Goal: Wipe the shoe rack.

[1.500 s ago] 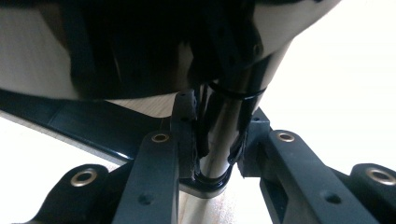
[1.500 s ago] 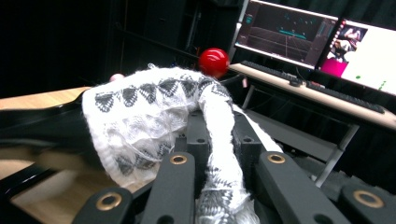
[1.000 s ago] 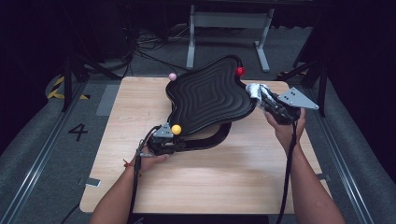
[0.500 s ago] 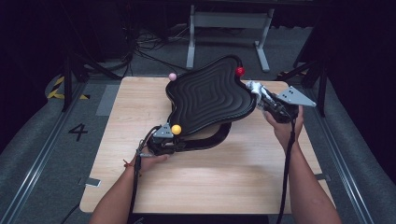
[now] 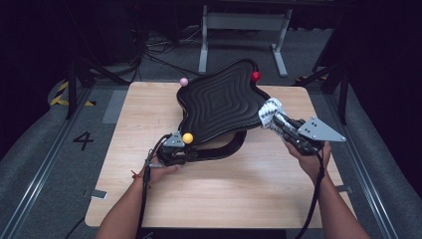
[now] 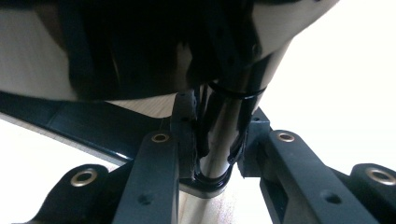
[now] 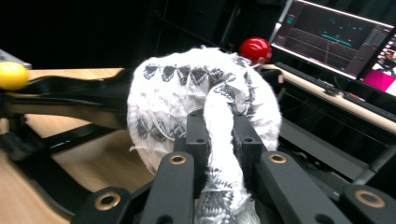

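A wavy black board (image 5: 219, 102) is seen tilted on its black stand (image 5: 226, 148) on the table (image 5: 249, 184), with pink (image 5: 183, 81), yellow (image 5: 187, 138) and red (image 5: 256, 76) balls at its edges. At the near left, the stand's post (image 6: 222, 135) is clamped by the left gripper (image 5: 174, 149). At the right edge, a white cloth (image 5: 269, 112) is pinched in the nearly closed jaws of the right gripper (image 5: 286, 124) and pressed against the board.
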